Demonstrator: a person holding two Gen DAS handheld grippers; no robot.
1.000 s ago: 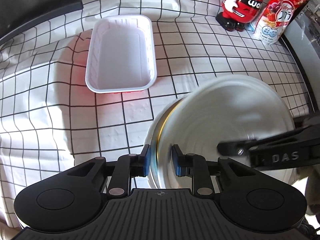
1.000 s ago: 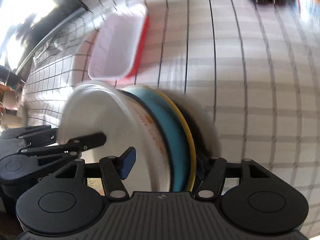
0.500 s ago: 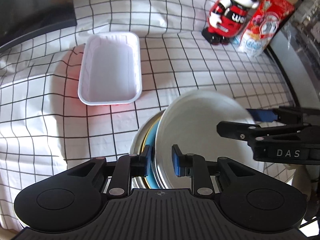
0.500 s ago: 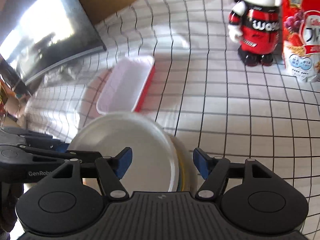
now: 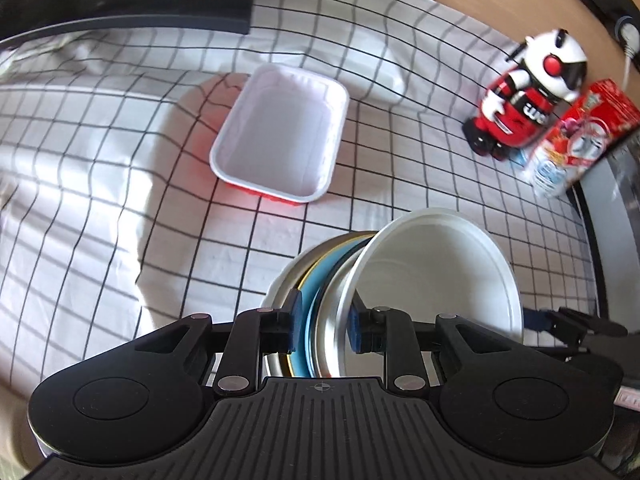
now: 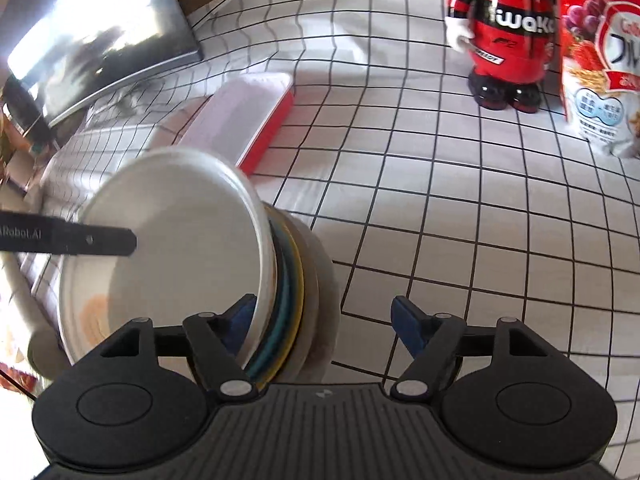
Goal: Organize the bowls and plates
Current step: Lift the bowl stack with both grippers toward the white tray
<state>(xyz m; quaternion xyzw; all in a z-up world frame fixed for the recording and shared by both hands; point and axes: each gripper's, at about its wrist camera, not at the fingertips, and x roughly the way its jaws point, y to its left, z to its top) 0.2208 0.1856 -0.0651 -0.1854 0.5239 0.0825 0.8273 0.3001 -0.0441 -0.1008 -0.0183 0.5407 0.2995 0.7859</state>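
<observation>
A nested stack of bowls and plates (image 5: 332,280) with a white bowl (image 5: 436,272) innermost, then blue, yellow and silver rims, is held tilted on its side above the checked cloth. My left gripper (image 5: 322,322) is shut on the stack's rims. The stack also shows in the right wrist view (image 6: 280,280), with the white bowl (image 6: 172,240) facing left. My right gripper (image 6: 324,320) is open, its jaws standing wide around the stack's edge without pinching it. A white rectangular tray with a red outside (image 5: 280,136) lies on the cloth farther back, also seen in the right wrist view (image 6: 244,120).
A red and white toy robot (image 5: 524,96) (image 6: 504,28) and a red cereal bag (image 5: 576,136) (image 6: 600,60) stand at the back right. A dark monitor (image 6: 100,40) stands at the back left. A grey appliance edge (image 5: 612,208) borders the right side.
The stack has been lifted higher and tipped further onto its side. My right gripper has stayed open beside it. The left grip has not changed.
</observation>
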